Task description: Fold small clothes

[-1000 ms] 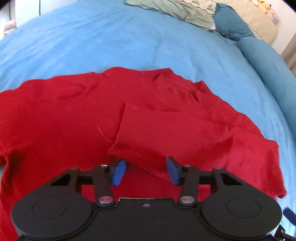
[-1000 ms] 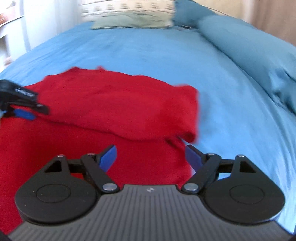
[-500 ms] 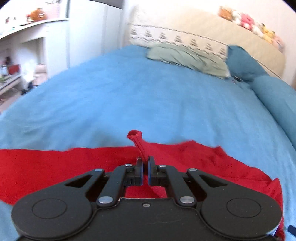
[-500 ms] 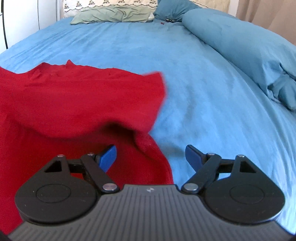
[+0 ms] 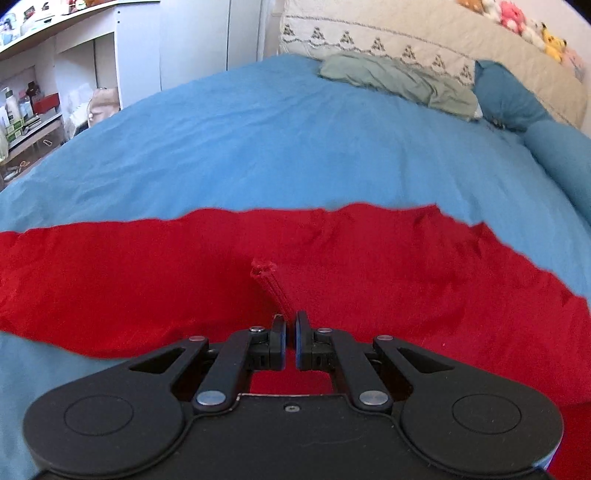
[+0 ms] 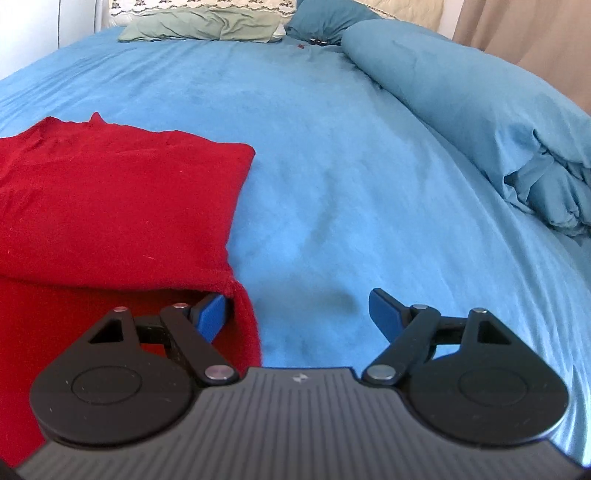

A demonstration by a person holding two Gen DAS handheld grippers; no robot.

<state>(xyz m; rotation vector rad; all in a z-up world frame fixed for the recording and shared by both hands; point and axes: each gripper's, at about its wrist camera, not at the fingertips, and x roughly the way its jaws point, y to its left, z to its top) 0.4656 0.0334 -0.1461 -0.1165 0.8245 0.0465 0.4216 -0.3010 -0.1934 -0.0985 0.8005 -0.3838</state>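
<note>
Lying spread across a blue bed [image 5: 295, 155], a red garment [image 5: 424, 280] fills the lower half of the left wrist view, stretching from the left edge to the right edge. The left gripper [image 5: 290, 334] has its 2 fingers pressed almost together, pinching a narrow ribbed strip of the red fabric that rises up and away from the fingertips in a thin ridge. The far edge of the garment runs as a wavy line against the blue sheet. Beyond it, at the head of the bed, sit a grey-green pillow [image 5: 399, 79], a dark blue pillow [image 5: 506, 98] and a cream padded headboard [image 5: 424, 40] with small plush toys [image 5: 517, 22] along its top. White shelves [image 5: 48, 92] with small items stand at the far left.

In the right wrist view, the garment [image 6: 110, 206] lies on the left, folded over itself, with a straight right edge against the bed [image 6: 332, 166]. The right gripper [image 6: 297, 314] is spread wide and holds nothing. Its left finger [image 6: 212, 314] is tucked just under the folded edge of the cloth; its right finger [image 6: 386, 314] is over bare sheet. A rumpled blue duvet [image 6: 480, 118] lies along the right side, with a beige curtain [image 6: 535, 44] behind it.
</note>
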